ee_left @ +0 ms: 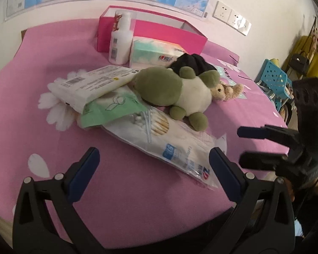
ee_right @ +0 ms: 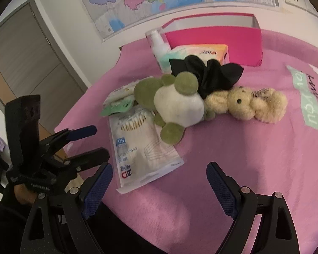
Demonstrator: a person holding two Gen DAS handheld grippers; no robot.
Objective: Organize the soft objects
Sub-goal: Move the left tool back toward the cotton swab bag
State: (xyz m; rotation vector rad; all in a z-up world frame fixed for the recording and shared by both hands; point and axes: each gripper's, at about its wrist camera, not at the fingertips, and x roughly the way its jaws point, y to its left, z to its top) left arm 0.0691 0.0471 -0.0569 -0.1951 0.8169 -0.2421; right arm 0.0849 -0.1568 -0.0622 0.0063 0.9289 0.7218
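Ahead of both grippers, on the pink bed (ee_left: 137, 190): green plush turtle (ee_right: 176, 103) atop the cotton swab pack (ee_right: 142, 148), long axis running left to right. Right gripper (ee_right: 159, 182) nearer, fingers wide, empty. Left gripper (ee_left: 153, 165) likewise wide, empty.

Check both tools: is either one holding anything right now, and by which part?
Nothing is held. The left tool and right tool are both open over the pink cloth, short of the cotton swab pack.

Turtle plush (ee_right: 176, 103) atop swab bag (ee_right: 142, 148)
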